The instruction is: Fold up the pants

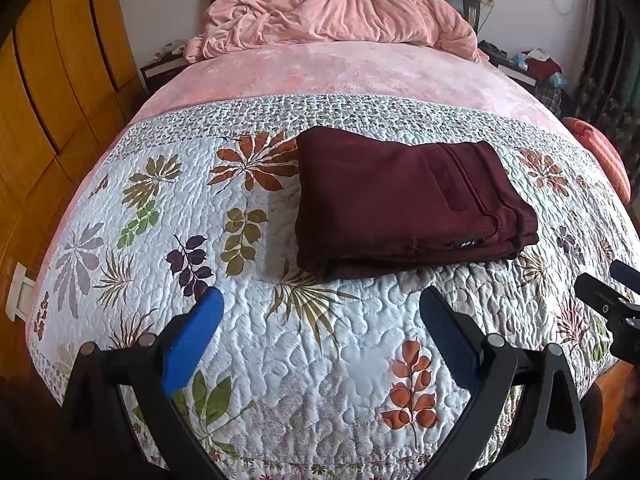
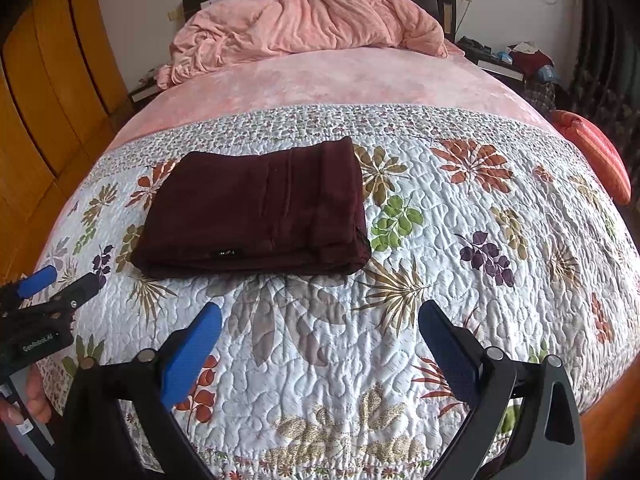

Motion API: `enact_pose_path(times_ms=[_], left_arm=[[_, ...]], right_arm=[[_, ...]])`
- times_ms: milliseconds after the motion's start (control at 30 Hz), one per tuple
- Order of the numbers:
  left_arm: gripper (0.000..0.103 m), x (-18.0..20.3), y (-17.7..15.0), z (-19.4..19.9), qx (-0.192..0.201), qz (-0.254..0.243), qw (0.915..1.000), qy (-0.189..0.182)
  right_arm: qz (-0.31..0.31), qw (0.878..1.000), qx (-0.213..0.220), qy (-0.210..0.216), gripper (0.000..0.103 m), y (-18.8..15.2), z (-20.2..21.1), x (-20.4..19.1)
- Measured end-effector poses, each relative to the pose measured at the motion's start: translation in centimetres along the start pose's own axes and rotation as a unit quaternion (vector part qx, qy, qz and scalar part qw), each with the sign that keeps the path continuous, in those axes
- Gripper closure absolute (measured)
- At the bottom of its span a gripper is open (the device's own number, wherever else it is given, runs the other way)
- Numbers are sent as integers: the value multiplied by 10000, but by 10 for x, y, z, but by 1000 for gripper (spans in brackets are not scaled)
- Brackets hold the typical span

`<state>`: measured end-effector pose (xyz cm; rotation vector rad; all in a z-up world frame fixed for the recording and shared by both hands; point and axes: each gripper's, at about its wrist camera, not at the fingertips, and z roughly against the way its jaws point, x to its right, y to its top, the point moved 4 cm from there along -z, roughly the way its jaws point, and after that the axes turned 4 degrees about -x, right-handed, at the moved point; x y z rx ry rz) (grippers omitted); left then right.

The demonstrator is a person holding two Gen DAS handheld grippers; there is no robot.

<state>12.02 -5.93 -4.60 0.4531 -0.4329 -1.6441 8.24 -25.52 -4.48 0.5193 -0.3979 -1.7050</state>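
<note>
The maroon pants (image 1: pixel 404 204) lie folded into a thick flat rectangle on the floral quilt (image 1: pixel 280 344), with a small black label on the near edge. They also show in the right wrist view (image 2: pixel 256 216). My left gripper (image 1: pixel 320 308) is open and empty, held above the quilt short of the pants' near edge. My right gripper (image 2: pixel 318 316) is open and empty, near and to the right of the pants. The right gripper shows at the right edge of the left wrist view (image 1: pixel 616 292); the left gripper shows at the left edge of the right wrist view (image 2: pixel 56 284).
A crumpled pink blanket (image 1: pixel 336 8) is heaped at the headboard on a pink bedspread (image 1: pixel 340 72). Wooden wardrobe doors (image 1: pixel 52 80) stand on the left. A cluttered nightstand (image 1: pixel 532 64) and an orange cushion (image 1: pixel 600 152) are on the right.
</note>
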Motion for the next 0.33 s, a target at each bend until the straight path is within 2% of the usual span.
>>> enact_pose_path(times_ms=[333], left_arm=[[5, 5, -1, 3, -38, -38, 10000, -43]], right_arm=[[1, 10000, 14, 6, 4, 1, 2, 0]])
